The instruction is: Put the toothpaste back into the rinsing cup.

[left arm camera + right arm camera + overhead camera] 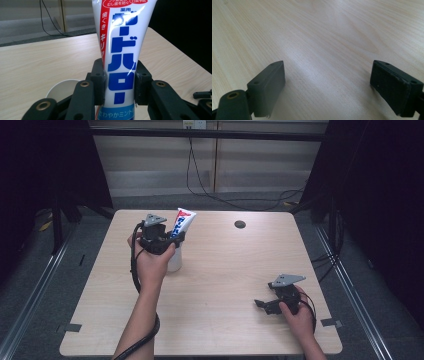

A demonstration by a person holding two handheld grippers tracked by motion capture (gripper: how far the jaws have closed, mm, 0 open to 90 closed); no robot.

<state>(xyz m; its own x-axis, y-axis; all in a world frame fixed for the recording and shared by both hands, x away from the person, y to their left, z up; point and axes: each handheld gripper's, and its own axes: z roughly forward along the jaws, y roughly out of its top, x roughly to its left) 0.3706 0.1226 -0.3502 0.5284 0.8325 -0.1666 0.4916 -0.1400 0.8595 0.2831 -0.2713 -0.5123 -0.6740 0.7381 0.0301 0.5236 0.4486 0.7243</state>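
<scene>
Standing at the table edge, noted as follows. Left gripper (176,239), black two-jaw tool w/ grey three-cornered plate on top, is clamped on a white plastic toothpaste tube (182,221) w/ blue lettering & a red stripe down one side. Left gripper view confirms: both pads press the tube (122,62) from either side, approx. at its lower-middle; tube stands upright, flat crimped end up. Tube is held above a white paper cup (174,260) standing on the light wood-grain table (225,270), left-centre of the top; in the left gripper view the cup's open rim (62,86) shows below & to the left of the tube's lower end. Whether the tube's lower end is inside the cup: cannot tell, jaws block it. Left hand (150,265) wraps the gripper body, cable trailing down along the forearm. Right gripper (261,304), same make, rests low at the table's near-right area, well apart from tube & cup, held by the right hand (295,312). Its jaws stand wide apart w/ nothing between them; the right gripper view shows bare tabletop (324,37) between the pads. Small dark round spot (240,224) on the table's far side, right of the tube.
</scene>
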